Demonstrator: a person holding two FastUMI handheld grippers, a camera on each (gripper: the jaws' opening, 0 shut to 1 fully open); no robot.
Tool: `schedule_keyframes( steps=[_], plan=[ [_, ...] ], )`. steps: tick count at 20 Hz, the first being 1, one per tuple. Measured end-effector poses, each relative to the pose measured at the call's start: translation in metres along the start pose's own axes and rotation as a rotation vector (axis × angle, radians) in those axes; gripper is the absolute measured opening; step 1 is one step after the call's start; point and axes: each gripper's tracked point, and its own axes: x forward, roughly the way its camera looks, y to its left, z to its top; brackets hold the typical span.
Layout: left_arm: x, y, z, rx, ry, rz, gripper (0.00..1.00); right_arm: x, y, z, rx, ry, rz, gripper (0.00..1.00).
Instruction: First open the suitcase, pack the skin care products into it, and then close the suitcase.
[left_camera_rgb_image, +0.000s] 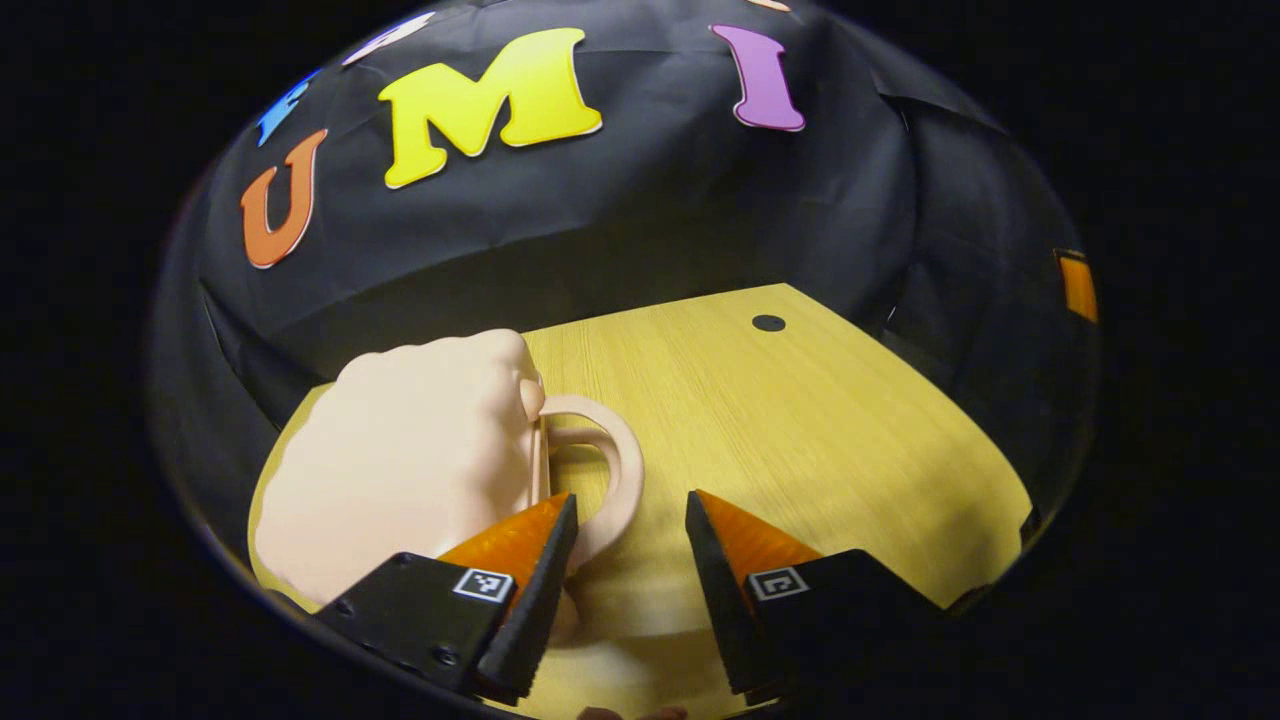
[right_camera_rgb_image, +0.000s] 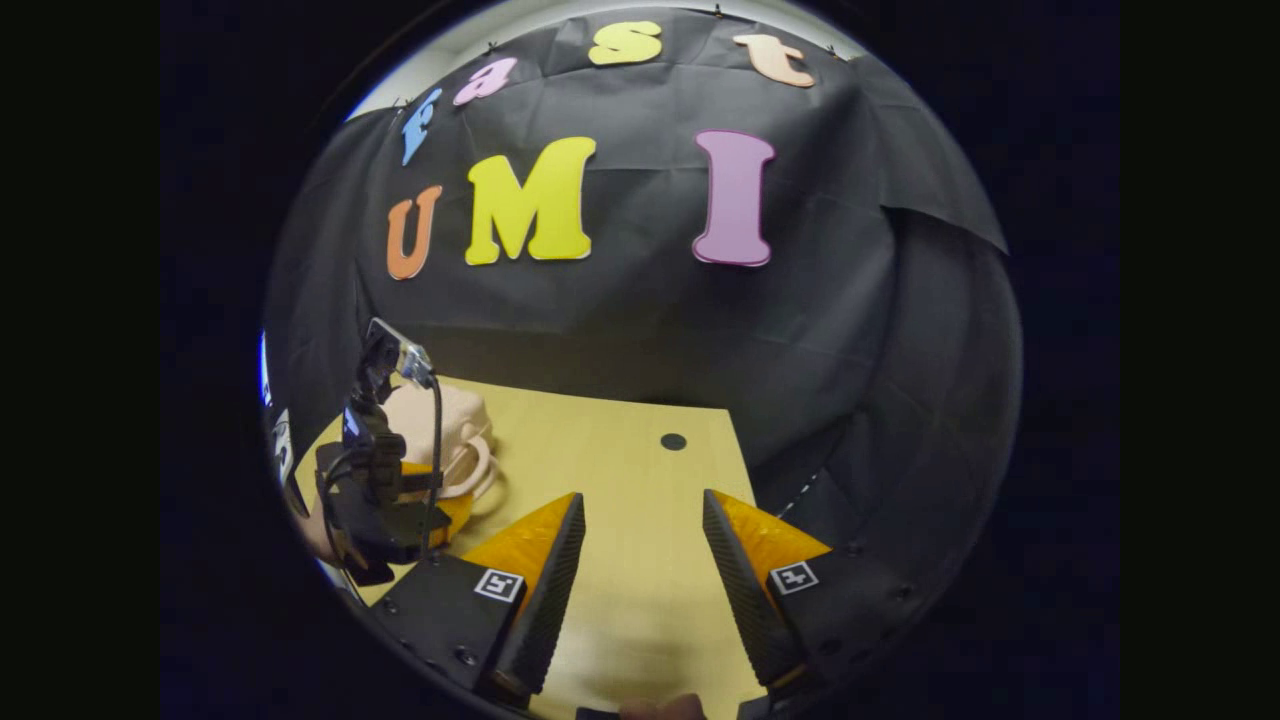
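On the wooden table (left_camera_rgb_image: 800, 420), toward its left side, lies the suitcase (left_camera_rgb_image: 400, 470), a small pale-pink soft case, with its lid down and its looped handle (left_camera_rgb_image: 615, 470) facing right. Seen from the left gripper view, the left gripper (left_camera_rgb_image: 630, 560) is low over the table just beside the case, its fingers spread apart and holding nothing; the handle loop lies just ahead of and partly behind its left finger (left_camera_rgb_image: 530, 560), though contact cannot be confirmed. A small dark round mark (left_camera_rgb_image: 768, 323) sits on the tabletop near the far edge. From the right gripper view, the right gripper (right_camera_rgb_image: 640, 560) is above bare table, well apart from the case (right_camera_rgb_image: 450, 420), fingers likewise spread and grasping nothing. That view also takes in the left gripper (right_camera_rgb_image: 385, 500) with its camera mount at the left, close against the case. Black cloth (right_camera_rgb_image: 640, 330) forms the wall behind the table.
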Motion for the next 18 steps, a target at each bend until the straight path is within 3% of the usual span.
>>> schedule_keyframes(
  steps=[2, 3, 5, 7, 8, 10, 13, 18],
  plan=[
    [-0.028, 0.007, 0.037, -0.019, -0.114, 0.003, 0.82, 0.004, 0.018, 0.020, -0.011, -0.042, 0.029, 0.71],
    [-0.044, 0.018, 0.059, -0.039, -0.175, 0.032, 0.90, 0.006, 0.024, 0.033, -0.019, -0.077, 0.036, 0.67],
    [-0.080, 0.046, 0.104, -0.112, -0.301, 0.089, 0.97, 0.003, 0.035, 0.063, -0.018, -0.156, 0.038, 0.71],
    [-0.111, 0.075, 0.143, -0.138, -0.405, 0.158, 0.98, -0.003, 0.043, 0.091, 0.005, -0.229, 0.028, 0.71],
    [-0.124, 0.087, 0.162, -0.127, -0.452, 0.192, 0.99, -0.008, 0.046, 0.105, 0.015, -0.260, 0.028, 0.67],
    [-0.151, 0.102, 0.192, -0.099, -0.536, 0.235, 0.98, -0.016, 0.052, 0.132, 0.029, -0.317, 0.023, 0.74],
    [-0.183, 0.116, 0.218, -0.095, -0.606, 0.233, 0.98, -0.026, 0.050, 0.160, 0.032, -0.391, -0.018, 0.74],
    [-0.195, 0.117, 0.247, -0.120, -0.646, 0.218, 0.98, -0.034, 0.055, 0.179, 0.018, -0.458, -0.047, 0.74]
  ],
)
